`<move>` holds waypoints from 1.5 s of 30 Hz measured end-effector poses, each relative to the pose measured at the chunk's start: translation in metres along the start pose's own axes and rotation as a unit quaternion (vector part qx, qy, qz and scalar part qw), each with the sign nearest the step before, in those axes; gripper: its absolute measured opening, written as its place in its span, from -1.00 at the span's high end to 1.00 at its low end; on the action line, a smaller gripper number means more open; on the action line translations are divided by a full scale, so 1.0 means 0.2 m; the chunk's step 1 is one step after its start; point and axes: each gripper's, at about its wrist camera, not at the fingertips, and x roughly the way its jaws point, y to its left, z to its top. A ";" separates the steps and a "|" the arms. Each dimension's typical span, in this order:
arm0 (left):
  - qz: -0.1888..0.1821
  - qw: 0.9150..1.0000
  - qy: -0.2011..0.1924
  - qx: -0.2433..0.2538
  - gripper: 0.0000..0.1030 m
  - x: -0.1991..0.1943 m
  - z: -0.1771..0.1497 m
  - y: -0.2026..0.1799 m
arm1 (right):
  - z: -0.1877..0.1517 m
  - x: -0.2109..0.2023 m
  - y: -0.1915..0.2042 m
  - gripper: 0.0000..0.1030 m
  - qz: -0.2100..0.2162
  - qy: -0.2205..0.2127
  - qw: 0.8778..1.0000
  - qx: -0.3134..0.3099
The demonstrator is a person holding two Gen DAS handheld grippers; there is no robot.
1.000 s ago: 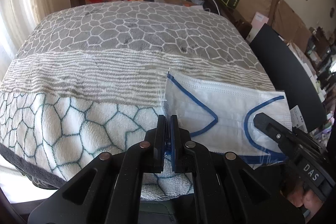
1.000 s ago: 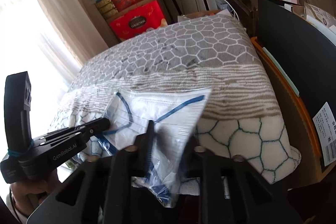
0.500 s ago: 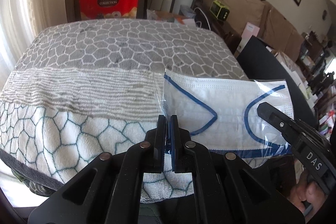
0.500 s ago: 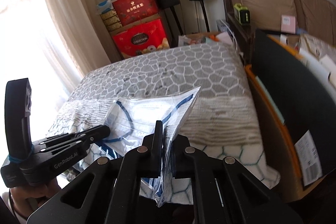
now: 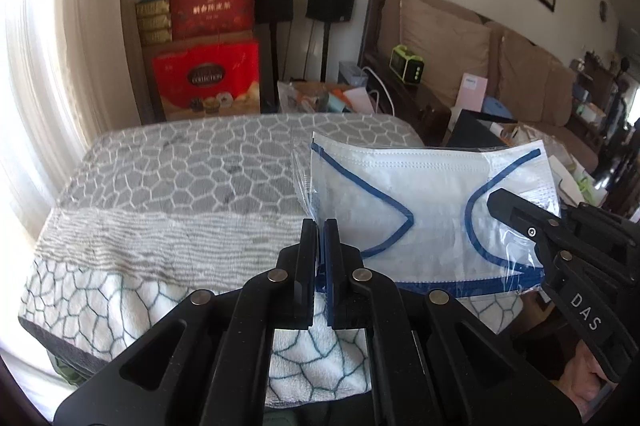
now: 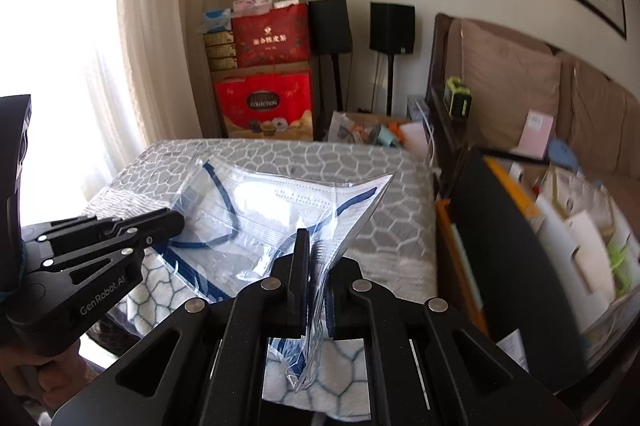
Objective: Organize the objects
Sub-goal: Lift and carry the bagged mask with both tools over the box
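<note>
The white face mask with blue ear loops, sealed in a clear plastic sleeve [image 5: 424,210], hangs in the air above the near part of the surface draped with a grey-and-white honeycomb-patterned towel [image 5: 192,186]. It looks very light, limp and slick: the film should crinkle and sag wherever it is unsupported, so the safest hold is on the sealed edges at opposite ends. The left hand-held gripper [image 5: 319,226] is pinched tight on the sleeve's left edge, and the right hand-held gripper [image 6: 316,246] is clamped on the crumpled film at its right end, a loose tail dangling below. Compared with a second ago, the mask has risen clear of the towel, both views now show more of the far wall, and the right gripper's jaws have just been closing onto the film.
</note>
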 end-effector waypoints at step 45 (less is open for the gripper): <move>-0.004 0.995 -0.073 0.066 0.93 -0.01 0.26 -0.57 | 0.16 -0.21 -0.54 0.90 -0.012 -0.061 0.997 0.042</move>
